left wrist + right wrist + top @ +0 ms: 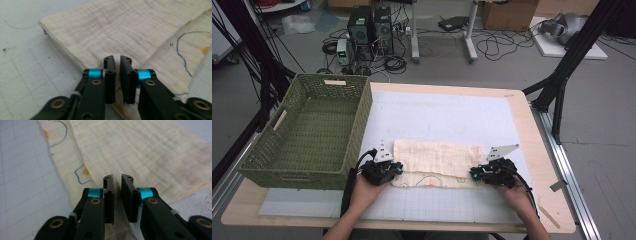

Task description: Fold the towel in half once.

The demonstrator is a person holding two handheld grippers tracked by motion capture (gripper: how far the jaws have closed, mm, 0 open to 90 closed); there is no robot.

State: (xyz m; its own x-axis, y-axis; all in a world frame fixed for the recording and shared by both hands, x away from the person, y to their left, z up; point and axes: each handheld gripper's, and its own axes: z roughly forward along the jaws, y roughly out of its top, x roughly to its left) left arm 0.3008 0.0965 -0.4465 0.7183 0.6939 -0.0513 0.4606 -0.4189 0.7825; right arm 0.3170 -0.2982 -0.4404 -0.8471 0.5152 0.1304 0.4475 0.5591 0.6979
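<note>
The cream cloth is lying folded on the tabletop, near the front edge, just right of the green basket. The left gripper is pinching the cloth's left end and the right gripper is pinching its right end. On both, the jaws are sitting narrow, with only a thin gap, and cloth is caught between them.

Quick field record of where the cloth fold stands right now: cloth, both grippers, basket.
cloth: cream, partly folded, flat on the mat, printed edge showing at the near side
left gripper: at the cloth's left near corner, jaws nearly closed over cloth
right gripper: at the right near corner, jaws nearly closed over cloth
basket: green wicker, left of the cloth
</note>
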